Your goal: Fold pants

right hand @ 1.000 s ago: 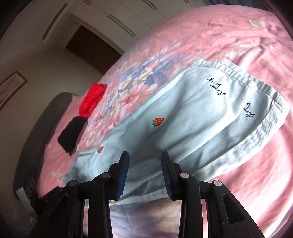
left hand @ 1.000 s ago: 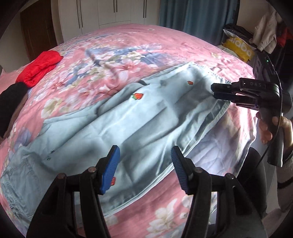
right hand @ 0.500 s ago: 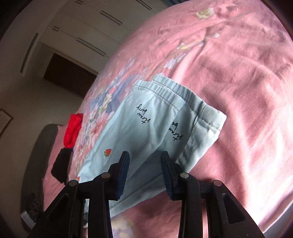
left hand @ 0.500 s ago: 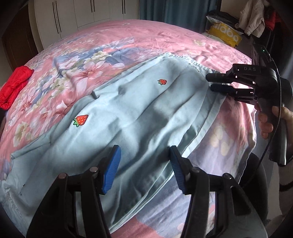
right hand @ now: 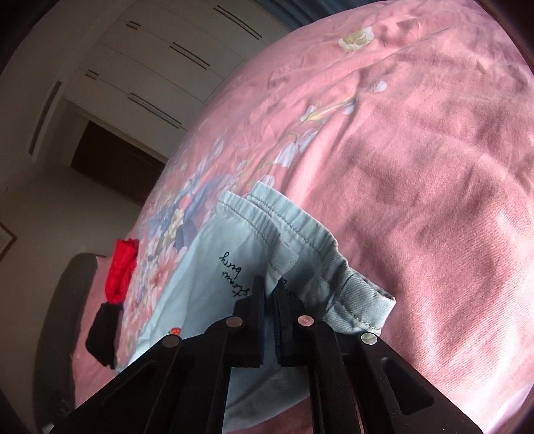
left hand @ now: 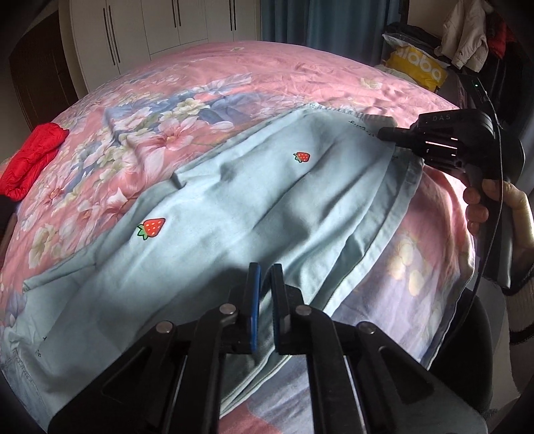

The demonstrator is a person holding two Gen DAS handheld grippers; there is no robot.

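Observation:
Light blue pants (left hand: 213,213) with small red strawberry prints lie lengthwise across the pink floral bed, folded leg on leg. My left gripper (left hand: 265,272) is shut on the pants' near edge at mid-length. My right gripper (right hand: 270,287) is shut on the elastic waistband end (right hand: 300,233), next to the black "strawberry" lettering. The right gripper also shows in the left wrist view (left hand: 387,133), at the waistband on the right, held by a hand.
The pink floral bedspread (left hand: 300,70) covers the bed, and its near edge drops off at lower right. A red garment (left hand: 30,157) and a black one (right hand: 101,330) lie at the far left. White wardrobes (left hand: 160,30) stand behind, and a pile of bags and clothes (left hand: 434,56) at the right.
Both grippers have closed on the pants: the left on the near edge, the right on the waistband. Both moved in closer to the fabric.

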